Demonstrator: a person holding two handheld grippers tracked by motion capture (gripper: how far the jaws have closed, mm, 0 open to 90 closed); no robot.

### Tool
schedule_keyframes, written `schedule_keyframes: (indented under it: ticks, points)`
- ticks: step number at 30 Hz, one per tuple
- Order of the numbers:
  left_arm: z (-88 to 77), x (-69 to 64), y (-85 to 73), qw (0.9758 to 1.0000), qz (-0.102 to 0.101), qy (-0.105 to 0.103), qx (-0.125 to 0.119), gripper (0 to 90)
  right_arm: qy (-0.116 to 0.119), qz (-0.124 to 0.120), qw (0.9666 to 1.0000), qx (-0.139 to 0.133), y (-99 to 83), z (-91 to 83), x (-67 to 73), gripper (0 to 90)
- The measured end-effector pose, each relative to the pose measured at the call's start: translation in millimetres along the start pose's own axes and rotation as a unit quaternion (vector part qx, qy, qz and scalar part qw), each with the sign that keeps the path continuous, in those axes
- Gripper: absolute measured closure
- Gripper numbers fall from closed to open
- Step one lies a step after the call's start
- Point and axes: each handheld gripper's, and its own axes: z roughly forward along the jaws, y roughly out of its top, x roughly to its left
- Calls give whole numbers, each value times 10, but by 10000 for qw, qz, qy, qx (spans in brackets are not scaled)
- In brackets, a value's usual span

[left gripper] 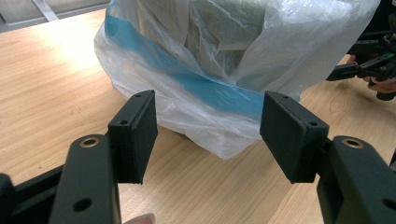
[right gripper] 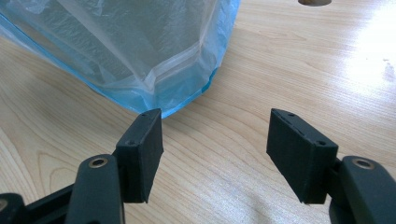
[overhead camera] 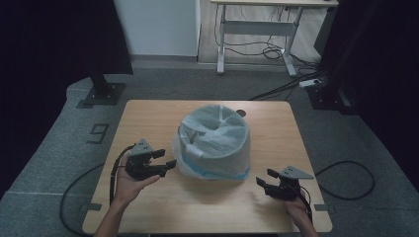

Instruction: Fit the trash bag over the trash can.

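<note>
Both grippers, left gripper (overhead camera: 169, 159) and right gripper (overhead camera: 265, 177), lay low with empty jaws apart beside the plastic bag (overhead camera: 197, 153), which hid its bin.

The bag (overhead camera: 217, 148) is see-through milky white with a bright blue band near its hem, over a grey bin (overhead camera: 225, 155). Both grippers, left (overhead camera: 165, 159) and right (overhead camera: 265, 178), are plain black. The table (overhead camera: 148, 118) is light wood grain, and the floor (overhead camera: 49, 148) is grey carpet.

The right gripper (right gripper: 215, 156) holds its black jaws apart, empty, just beside the translucent blue-edged plastic bag (right gripper: 135, 51) on the light wooden table (right gripper: 303, 60).
</note>
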Motion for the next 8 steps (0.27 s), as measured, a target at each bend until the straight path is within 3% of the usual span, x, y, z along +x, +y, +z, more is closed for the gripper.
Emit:
schedule_keyframes:
  ticks: [8]
  points:
    - [25, 35, -35, 10000, -64, -29, 4, 359, -53, 18, 10000, 13, -15, -14, -20, 346]
